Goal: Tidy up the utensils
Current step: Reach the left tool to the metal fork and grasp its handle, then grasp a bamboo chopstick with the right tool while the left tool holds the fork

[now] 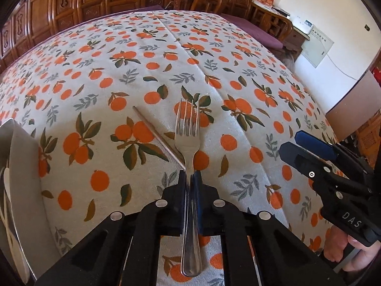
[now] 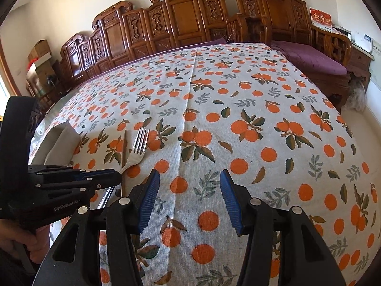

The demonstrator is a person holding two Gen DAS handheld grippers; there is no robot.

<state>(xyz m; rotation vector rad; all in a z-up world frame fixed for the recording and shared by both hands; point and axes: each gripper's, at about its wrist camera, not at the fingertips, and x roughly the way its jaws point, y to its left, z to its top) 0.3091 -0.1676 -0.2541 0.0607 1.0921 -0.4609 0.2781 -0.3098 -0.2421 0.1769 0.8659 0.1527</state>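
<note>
The left gripper (image 1: 189, 176) was pressed together on the neck of a shiny silver metal fork (image 1: 188, 143). Its black jaws pinched the fork from both sides. The fork's prongs pointed away from the camera, and its rounded handle end stuck out behind the jaws, over the cloth. In the right wrist view the fork's head looked to be a little above the cloth, though it was hard to be sure.

A thin brown wooden chopstick (image 1: 158, 137) lay flat on the cloth just beside the fork, on its left. Its near end ran under the fork close to the jaws.

Both lay on a table covered by a white tablecloth printed with orange fruits and green leaves (image 1: 238, 143). A grey box-shaped holder (image 1: 21, 166) stood at the left edge of the table, near the fork. Something pale was inside it, but it was too cut off to tell what.

The right gripper (image 2: 188, 190) hung over the cloth well to the right of the fork. Its two blue ribbed pads (image 2: 150, 195) stood spread apart with nothing between them.

A carved brown wooden bench (image 2: 181, 16) with a purple cushion (image 2: 312, 57) stood behind the table.
</note>
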